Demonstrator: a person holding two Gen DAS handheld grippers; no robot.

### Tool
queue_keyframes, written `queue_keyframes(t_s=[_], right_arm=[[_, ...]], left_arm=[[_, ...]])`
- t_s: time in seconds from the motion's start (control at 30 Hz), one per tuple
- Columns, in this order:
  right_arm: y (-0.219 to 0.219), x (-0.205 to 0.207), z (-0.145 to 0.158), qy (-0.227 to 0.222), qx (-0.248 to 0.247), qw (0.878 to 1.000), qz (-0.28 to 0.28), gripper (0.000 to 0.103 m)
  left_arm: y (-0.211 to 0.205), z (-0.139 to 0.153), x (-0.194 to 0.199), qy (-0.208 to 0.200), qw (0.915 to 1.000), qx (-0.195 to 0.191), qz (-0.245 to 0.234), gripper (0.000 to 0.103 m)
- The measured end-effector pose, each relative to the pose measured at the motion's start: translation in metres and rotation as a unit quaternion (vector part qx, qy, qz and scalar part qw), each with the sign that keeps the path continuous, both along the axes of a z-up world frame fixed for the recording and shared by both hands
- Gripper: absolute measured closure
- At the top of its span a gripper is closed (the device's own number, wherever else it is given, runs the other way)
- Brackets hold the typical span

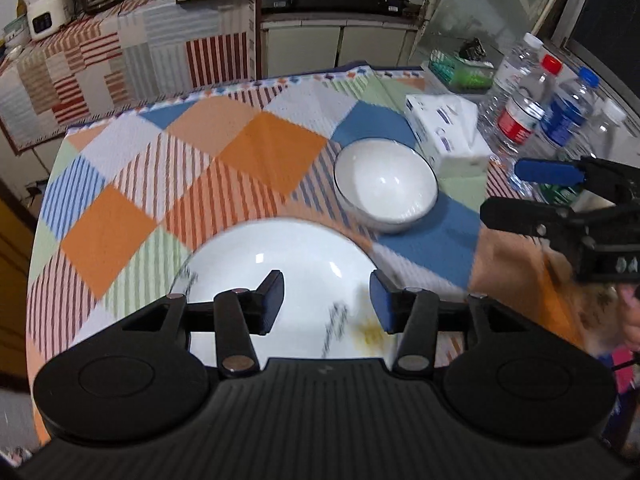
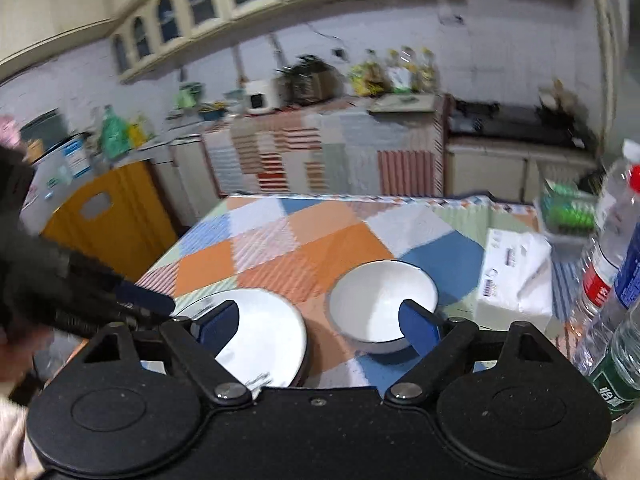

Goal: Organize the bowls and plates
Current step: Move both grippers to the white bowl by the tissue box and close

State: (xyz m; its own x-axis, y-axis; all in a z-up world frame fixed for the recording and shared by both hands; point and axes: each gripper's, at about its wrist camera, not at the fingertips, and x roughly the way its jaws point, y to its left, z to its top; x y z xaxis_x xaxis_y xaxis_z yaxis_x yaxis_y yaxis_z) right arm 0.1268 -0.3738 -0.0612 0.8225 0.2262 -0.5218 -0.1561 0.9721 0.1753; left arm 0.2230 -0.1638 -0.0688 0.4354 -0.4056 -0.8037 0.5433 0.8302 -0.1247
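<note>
Left wrist view: the left gripper (image 1: 326,300) hangs wide open and empty right over the plate (image 1: 280,264). The right gripper (image 1: 500,192), also spread and empty, sits nearer the bowl (image 1: 384,184), just beyond on the worktop (image 1: 248,148).

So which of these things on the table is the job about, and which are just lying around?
For the job: plate, bowl.

Just lying about: tissue box, water bottles, green basket.
</note>
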Motion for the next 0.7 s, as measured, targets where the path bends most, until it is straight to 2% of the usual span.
queue_keyframes(t_s=[0.1,0.2,0.33,0.47,0.57,0.7], right_arm=[[-0.009,0.026,-0.008,0.031,0.003,0.999,-0.040,0.017],[-0.026,0.052,-0.024,0.074,0.047,0.993,-0.082,0.026],[-0.046,0.080,-0.054,0.125,0.114,0.977,-0.130,0.040],[-0.050,0.097,-0.076,0.139,0.116,0.970,-0.160,0.044],[-0.054,0.107,-0.091,0.151,0.136,0.964,-0.173,0.048],[-0.052,0.115,-0.102,0.156,0.130,0.962,-0.183,0.056]], left_arm=[[-0.009,-0.011,0.020,-0.004,0.9998,-0.015,0.009,0.057],[-0.019,-0.028,0.039,0.010,0.9991,-0.034,0.023,0.057],[-0.033,-0.045,0.056,0.018,0.9977,-0.053,0.039,0.057],[-0.042,-0.058,0.072,0.033,0.9947,-0.075,0.061,0.057],[-0.052,-0.064,0.078,0.027,0.9950,-0.072,0.063,0.057],[-0.060,-0.072,0.082,0.028,0.9950,-0.074,0.061,0.057]])
